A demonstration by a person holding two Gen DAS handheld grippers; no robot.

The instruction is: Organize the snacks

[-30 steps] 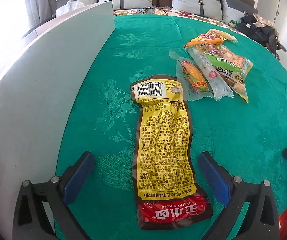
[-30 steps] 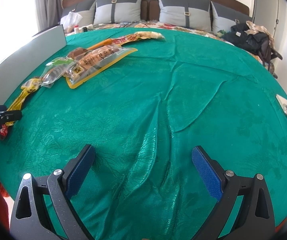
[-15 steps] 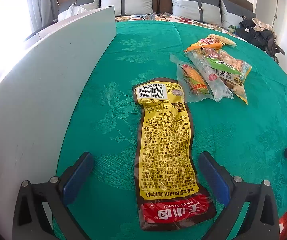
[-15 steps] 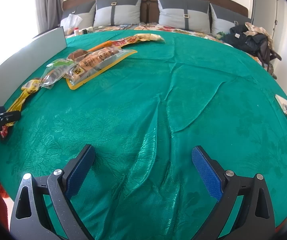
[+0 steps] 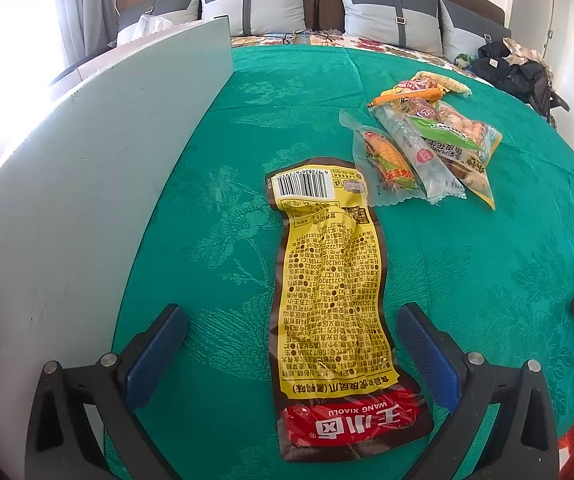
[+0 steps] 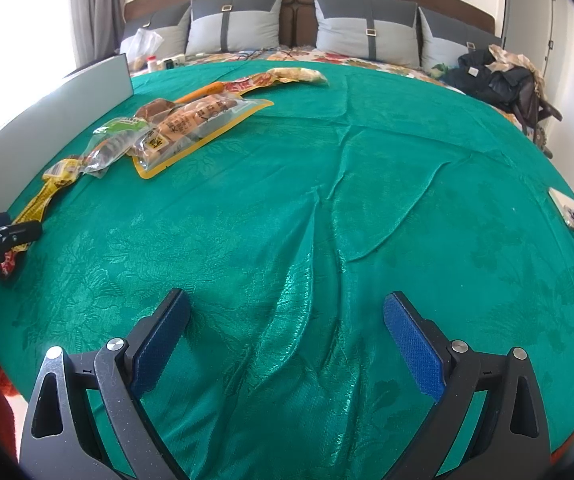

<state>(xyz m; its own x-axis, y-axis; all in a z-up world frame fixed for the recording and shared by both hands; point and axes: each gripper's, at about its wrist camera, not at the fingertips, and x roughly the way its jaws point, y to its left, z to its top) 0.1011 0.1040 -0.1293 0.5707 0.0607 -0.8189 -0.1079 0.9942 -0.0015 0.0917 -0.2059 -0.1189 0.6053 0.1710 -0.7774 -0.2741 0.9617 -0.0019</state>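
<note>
Green damask cloth (image 6: pixel 367 168), woven with a leaf pattern and creased into long folds, covers the desk. Grey flat board (image 5: pixel 99 184) stands upright along its left edge. Between the spread jaws of the left gripper (image 5: pixel 293 344) lies a long yellow packet (image 5: pixel 331 300) — glossy, crinkled, barcode at the far end, red band nearest — untouched by either blue ribbed pad. Beyond it sits a loose cluster: a peanut bag (image 5: pixel 459 148), a clear wrapper (image 5: pixel 419 152) and a corn snack (image 5: pixel 389 160), overlapping. Right gripper (image 6: pixel 287 332) hovers over bare cloth, well apart from the snacks — jaws wide, holding nothing.
</note>
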